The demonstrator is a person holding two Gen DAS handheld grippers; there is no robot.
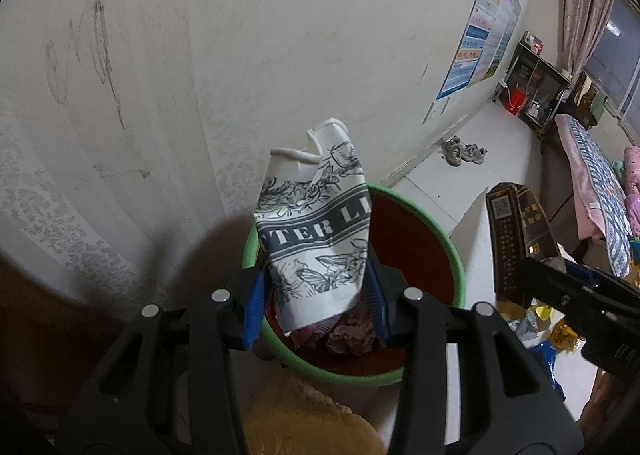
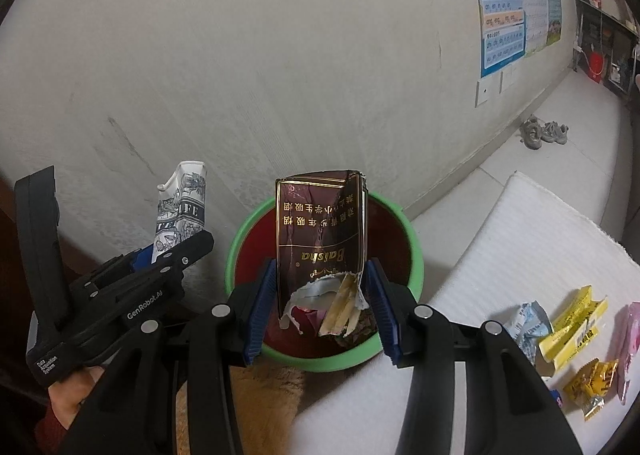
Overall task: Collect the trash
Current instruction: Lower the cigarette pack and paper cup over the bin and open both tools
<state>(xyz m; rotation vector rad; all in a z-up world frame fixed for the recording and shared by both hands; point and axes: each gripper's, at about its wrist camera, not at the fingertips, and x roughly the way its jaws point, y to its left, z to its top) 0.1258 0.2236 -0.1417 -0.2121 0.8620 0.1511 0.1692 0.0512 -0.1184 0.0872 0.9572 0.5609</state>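
Left wrist: left tongs [image 1: 318, 297] pinch a crushed paper cup [image 1: 316, 239] above the green-rimmed bin [image 1: 452, 251]. Most of the cup stands over the far rim; let go here, it could tip outside toward the wall.

Right wrist: right tongs [image 2: 322, 303] pinch a torn cigarette pack [image 2: 320, 239] over the bin. Torn flaps may snag a pad. More wrappers [image 2: 572, 327] wait on the tabletop [image 2: 500, 255].

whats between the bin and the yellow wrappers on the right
In the right wrist view, only bare white mat lies between the green bin and the yellow wrappers; a crumpled pale-blue wrapper sits just before them.
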